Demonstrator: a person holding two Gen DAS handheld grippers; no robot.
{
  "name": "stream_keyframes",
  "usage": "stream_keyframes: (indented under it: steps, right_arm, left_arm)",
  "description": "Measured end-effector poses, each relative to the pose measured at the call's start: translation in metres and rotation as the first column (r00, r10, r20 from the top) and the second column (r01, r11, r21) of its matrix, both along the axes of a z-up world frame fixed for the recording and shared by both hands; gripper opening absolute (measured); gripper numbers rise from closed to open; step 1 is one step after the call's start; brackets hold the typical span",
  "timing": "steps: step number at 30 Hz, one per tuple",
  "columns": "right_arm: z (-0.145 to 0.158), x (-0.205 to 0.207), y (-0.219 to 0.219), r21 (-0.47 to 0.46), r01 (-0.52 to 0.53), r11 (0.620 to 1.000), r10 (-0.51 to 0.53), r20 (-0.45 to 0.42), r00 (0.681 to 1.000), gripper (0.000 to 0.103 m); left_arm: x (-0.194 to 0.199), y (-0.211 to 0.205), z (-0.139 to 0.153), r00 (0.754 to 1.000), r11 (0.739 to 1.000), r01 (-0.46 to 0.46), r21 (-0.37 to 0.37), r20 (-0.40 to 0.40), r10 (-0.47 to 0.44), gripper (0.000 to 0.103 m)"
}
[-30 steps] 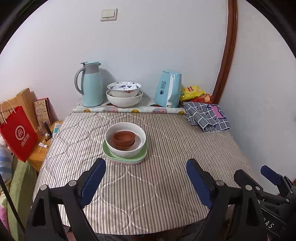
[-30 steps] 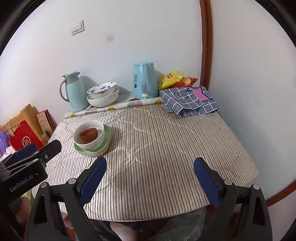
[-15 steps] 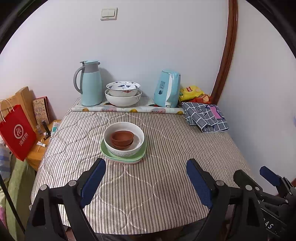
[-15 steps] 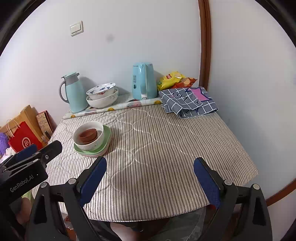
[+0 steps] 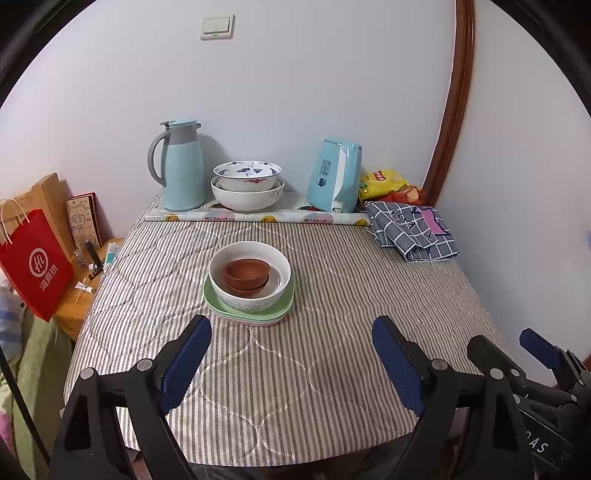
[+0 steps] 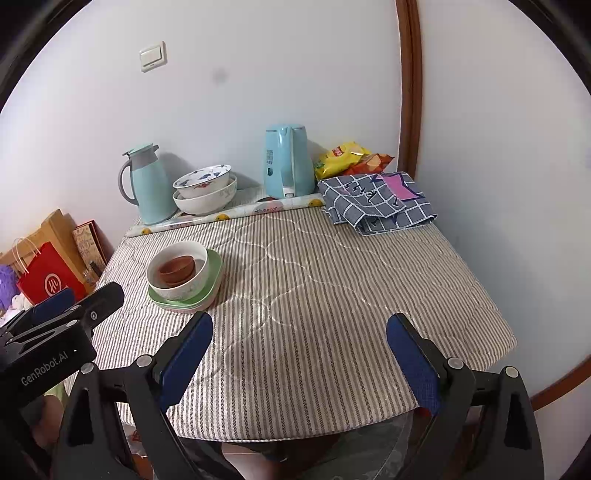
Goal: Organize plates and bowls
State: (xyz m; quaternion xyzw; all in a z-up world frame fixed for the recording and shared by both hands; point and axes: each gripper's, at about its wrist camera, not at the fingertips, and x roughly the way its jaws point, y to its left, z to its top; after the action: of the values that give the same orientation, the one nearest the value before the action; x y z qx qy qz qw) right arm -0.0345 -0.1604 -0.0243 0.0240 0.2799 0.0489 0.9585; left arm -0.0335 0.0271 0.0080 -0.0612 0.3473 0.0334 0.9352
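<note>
Hovering over the near edge of the desk (image 5: pixel 332 369), the left gripper (image 5: pixel 291 354) has its jaws spread wide with nothing between them, its blue pads (image 5: pixel 184 358) well short of the dishes. The right gripper (image 6: pixel 299 354) hangs beside it at the same edge, jaws likewise spread and empty; from the left wrist view it shows at the lower right, and from the right wrist view the left gripper shows at the lower left.

On the striped quilted cover, left of the desk's middle, sits a stack: green plates (image 5: pixel 251 314) at the bottom, a white bowl (image 5: pixel 249 291) on them, and brown cups (image 5: pixel 246 275) nested inside that bowl. Both grippers are apart from the stack.

At the back, against the wall, a patterned mat (image 5: pixel 258 216) carries a pale blue jug (image 5: pixel 181 166), a kettle (image 5: pixel 334 175) of the same colour, and between them a second pair of bowls: a blue-patterned bowl (image 5: pixel 247 173) resting in a larger plain bowl (image 5: pixel 246 195). Right of the kettle lie snack bags (image 5: pixel 388 182) in the corner, and a folded checked cloth (image 5: pixel 410 230) lies on the desk just in front of them.

Left of the desk, a red bag (image 5: pixel 35 264) stands on a low wooden stand (image 5: pixel 72 306) with small items behind it. A light switch (image 5: pixel 217 26) is on the wall above.
</note>
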Motion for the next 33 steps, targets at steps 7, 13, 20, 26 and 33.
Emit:
stream_keyframes:
  steps: [7, 13, 20, 26, 33]
  right_arm:
    - [-0.0009, 0.002, -0.0002, 0.003, 0.006, 1.0, -0.006, -0.003, 1.0, 0.094]
    - [-0.0013, 0.0017, -0.0001, 0.005, 0.005, 1.0, -0.005, -0.001, 1.0, 0.094]
    - [-0.0017, 0.0011, -0.0002, 0.006, 0.006, 1.0, -0.006, 0.0, 1.0, 0.094]
    - [-0.0012, 0.0, 0.0007, 0.008, 0.007, 1.0, -0.007, 0.001, 1.0, 0.094]
    - [-0.0003, -0.0007, 0.0008, 0.01, 0.007, 1.0, -0.007, 0.002, 1.0, 0.094]
  left_arm:
    - [-0.0005, -0.0006, -0.0006, 1.0, 1.0, -0.001, 0.003, -0.001, 0.001, 0.088]
    - [0.0002, 0.0006, -0.0015, 1.0, 1.0, 0.002, 0.003, -0.003, -0.001, 0.088]
    - [0.0006, -0.0001, -0.0013, 1.0, 1.0, 0.002, 0.005, -0.004, -0.002, 0.088]
    - [0.0015, -0.0001, -0.0007, 1.0, 1.0, 0.003, 0.005, -0.003, -0.003, 0.088]
    - [0.0005, -0.0014, 0.0002, 1.0, 1.0, 0.007, 0.009, 0.001, -0.007, 0.088]
